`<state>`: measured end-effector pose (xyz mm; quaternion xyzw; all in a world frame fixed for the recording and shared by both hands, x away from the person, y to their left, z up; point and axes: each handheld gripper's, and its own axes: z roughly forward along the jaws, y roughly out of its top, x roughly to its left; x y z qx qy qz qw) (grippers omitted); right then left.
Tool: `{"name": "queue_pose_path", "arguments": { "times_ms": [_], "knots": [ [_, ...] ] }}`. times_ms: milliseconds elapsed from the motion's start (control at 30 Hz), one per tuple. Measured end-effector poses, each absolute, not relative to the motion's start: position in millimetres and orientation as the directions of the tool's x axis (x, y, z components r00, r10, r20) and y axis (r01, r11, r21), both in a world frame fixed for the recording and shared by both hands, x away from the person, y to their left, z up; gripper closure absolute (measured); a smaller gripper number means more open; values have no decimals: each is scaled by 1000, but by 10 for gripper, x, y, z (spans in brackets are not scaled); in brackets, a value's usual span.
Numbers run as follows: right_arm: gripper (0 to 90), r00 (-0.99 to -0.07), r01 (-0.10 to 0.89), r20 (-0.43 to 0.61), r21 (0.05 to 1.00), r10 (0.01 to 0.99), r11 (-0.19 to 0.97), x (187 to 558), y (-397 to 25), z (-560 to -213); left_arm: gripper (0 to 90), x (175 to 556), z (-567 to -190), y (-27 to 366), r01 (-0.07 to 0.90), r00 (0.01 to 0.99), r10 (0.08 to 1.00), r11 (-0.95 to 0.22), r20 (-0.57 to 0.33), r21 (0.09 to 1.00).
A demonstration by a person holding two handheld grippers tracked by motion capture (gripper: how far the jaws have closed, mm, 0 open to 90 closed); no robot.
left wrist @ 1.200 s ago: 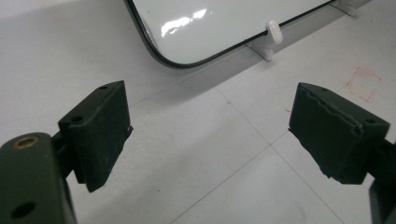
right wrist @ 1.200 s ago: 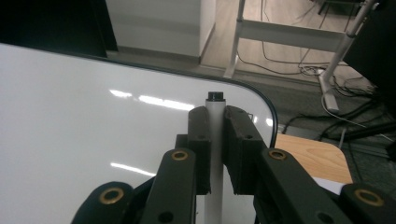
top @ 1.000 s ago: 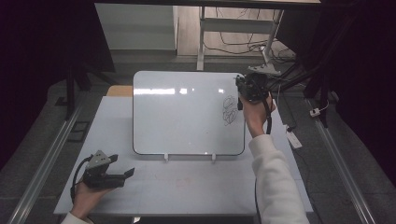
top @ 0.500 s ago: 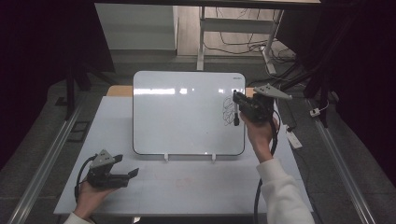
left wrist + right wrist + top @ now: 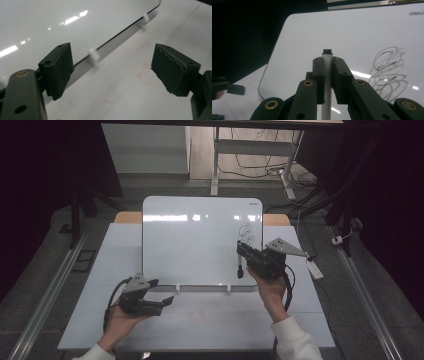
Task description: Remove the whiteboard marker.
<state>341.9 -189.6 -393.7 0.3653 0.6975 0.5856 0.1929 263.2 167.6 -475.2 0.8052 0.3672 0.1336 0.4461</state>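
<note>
Glossy white and lying flat on the pale surface [image 5: 200,330], one whiteboard [image 5: 200,240] carries a single grey scribble [image 5: 246,236] near its right edge. The right claw [image 5: 241,251] is clamped narrow on one white marker [image 5: 326,75]; in the right gripper view the marker runs up between the jaws with its dark end poking out above them, and in the high view it hangs over the board just below the scribble. Whether its lower end touches the board I cannot quite tell from here. The left claw [image 5: 162,301] rests on the surface in front of the board's near edge, jaws wide apart and holding nothing, with two small white clips [image 5: 93,57] on that edge ahead of it. The step in hand looks like marking or working over the scribble; doing it well would mean keeping the marker steady in the clamp, lowering it squarely so the tip meets the board without skidding, and perhaps bracing the board's edge with the free claw. Count: one board, one marker, one scribble, two clips, two claws.
</note>
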Motion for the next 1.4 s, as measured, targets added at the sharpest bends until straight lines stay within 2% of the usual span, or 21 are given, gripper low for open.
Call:
{"name": "queue_pose_path", "arguments": {
  "times_ms": [467,933,1067,1400],
  "knots": [
    [807,-693,268,203,963,692,-15,3181,-1813,-4100,216,2843,-4624,921,422,779,612,-355,-134,834],
    [807,-718,269,214,963,662,-20,3088,-1601,-4210,272,2936,-4648,657,424,799,574,-325,-180,845],
    [806,-727,272,230,962,647,-36,3070,-1545,-4237,329,2950,-4685,605,420,813,553,-340,-183,841],
    [806,-742,257,239,964,626,-62,2978,-1478,-4216,596,2964,-4707,607,406,827,533,-344,-180,847]
  ]
}}
